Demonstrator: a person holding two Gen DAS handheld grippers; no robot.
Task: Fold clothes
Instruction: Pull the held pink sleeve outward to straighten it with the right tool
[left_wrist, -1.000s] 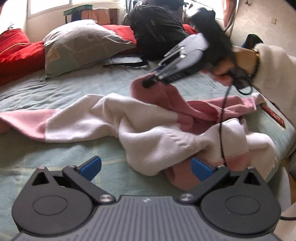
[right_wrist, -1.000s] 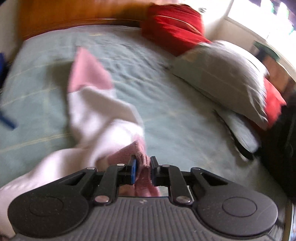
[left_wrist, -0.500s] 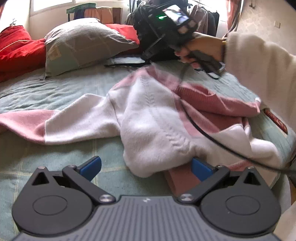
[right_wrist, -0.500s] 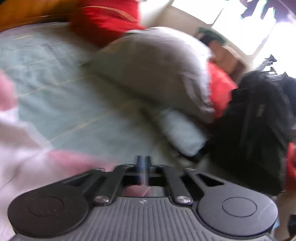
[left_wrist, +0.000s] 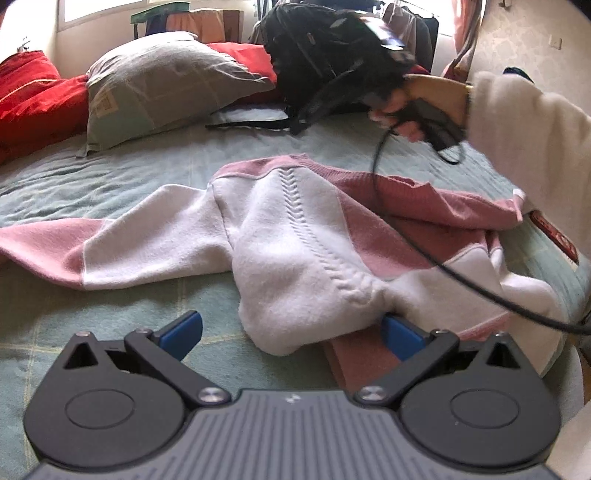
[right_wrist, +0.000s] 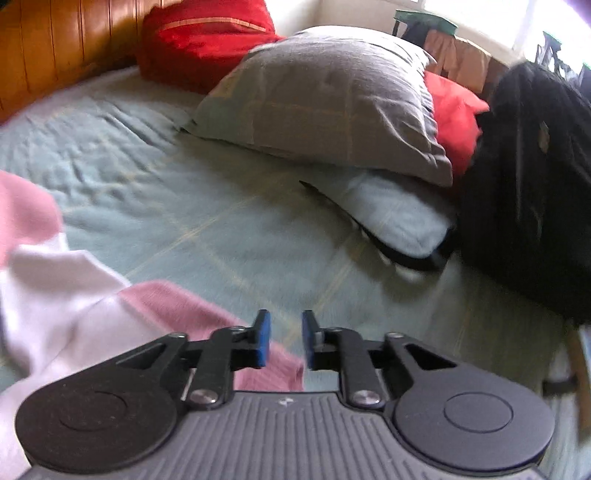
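my right gripper (right_wrist: 283, 341) has just been opening, its jaws a little apart with nothing between them, over the pink hem of the sweater (left_wrist: 295, 236) spread on the bed (left_wrist: 147, 177). my left gripper (left_wrist: 291, 332) stands wide open around a white bunch, not pinching. i judge smoothing the body flat comes before any fold.

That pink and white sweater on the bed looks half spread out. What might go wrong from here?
1. The black cable drapes across the sweater and could snag or drag it.
2. The sweater's near edge bunches between the open left tongs; closing there may grab several layers.
3. The right tongs, whose jaws have just been opening, hold nothing, so the pink hem beside them may lie uneven.
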